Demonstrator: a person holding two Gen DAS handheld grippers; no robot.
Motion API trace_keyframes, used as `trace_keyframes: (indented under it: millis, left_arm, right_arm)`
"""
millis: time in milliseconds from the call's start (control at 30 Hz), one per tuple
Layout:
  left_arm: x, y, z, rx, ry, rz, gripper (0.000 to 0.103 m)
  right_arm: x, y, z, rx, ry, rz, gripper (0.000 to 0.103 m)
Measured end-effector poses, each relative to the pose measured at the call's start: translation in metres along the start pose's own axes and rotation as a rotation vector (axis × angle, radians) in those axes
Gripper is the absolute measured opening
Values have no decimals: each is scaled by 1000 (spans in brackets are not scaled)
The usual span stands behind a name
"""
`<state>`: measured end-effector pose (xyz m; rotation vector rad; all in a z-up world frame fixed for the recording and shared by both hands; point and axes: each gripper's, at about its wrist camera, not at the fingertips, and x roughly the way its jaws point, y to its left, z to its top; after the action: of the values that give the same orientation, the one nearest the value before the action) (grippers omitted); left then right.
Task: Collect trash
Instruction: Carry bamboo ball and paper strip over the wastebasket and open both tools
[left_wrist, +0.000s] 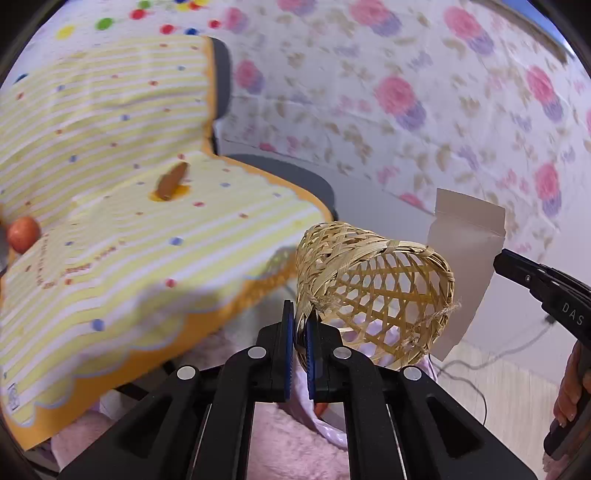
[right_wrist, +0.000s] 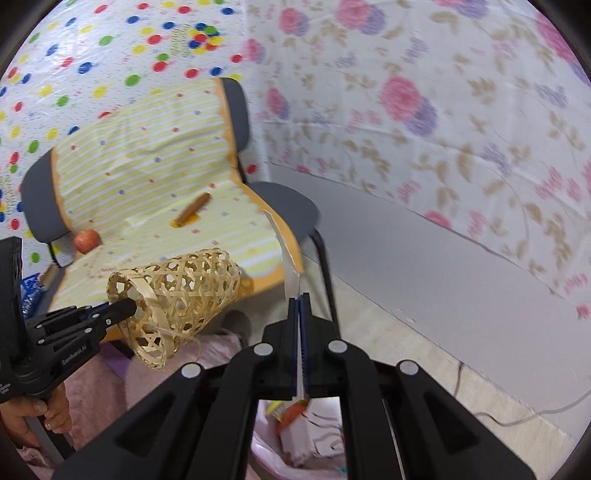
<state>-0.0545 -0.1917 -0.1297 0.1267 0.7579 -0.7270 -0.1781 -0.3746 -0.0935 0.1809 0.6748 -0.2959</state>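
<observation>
Left claw (left_wrist: 301, 332) is pinching the rim of a woven basket (left_wrist: 373, 291), its blue pads pressed on the bamboo strips at the near edge; the basket hangs tipped on its side, mouth toward five o'clock. At three o'clock the right claw (left_wrist: 498, 258) clamps one edge of a flat paper pouch (left_wrist: 465, 266), which hangs just behind the basket. At nine o'clock an apple (left_wrist: 24, 234) lies on the striped chair cover (left_wrist: 110, 240), and a brown stick (left_wrist: 171, 181) lies near ten o'clock.

From the right wrist, the right claw (right_wrist: 300, 297) is pressed together on the pouch (right_wrist: 286, 251), seen edge-on as a thin strip running up toward twelve o'clock. The basket (right_wrist: 177, 299) sits at nine o'clock, hung from the left claw (right_wrist: 127, 308), with a person's hand (right_wrist: 33, 413) on the grip at seven o'clock. Below, at six o'clock, a pink-lined bin (right_wrist: 295, 435) holds wrappers.

The pouch looks light, thin and floppy, likely to flutter or slip, so a firm edge pinch suits it. The basket seems light but stiff and open-weave; the doubled rim band is the sound place to hold it.
</observation>
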Motion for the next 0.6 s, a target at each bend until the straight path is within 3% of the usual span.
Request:
trace_keyframes:
  millis: [467, 533, 600]
  left_arm:
    - [61, -55, -7, 134, 151, -60, 7]
    - [67, -59, -6, 140, 170, -73, 11]
    - [77, -62, -5, 136, 203, -83, 25]
  right_arm:
    - [28, -44, -32, 81, 114, -36, 2]
    - [32, -50, -34, 98, 122, -31, 2]
    - [37, -53, -35, 107, 131, -25, 2]
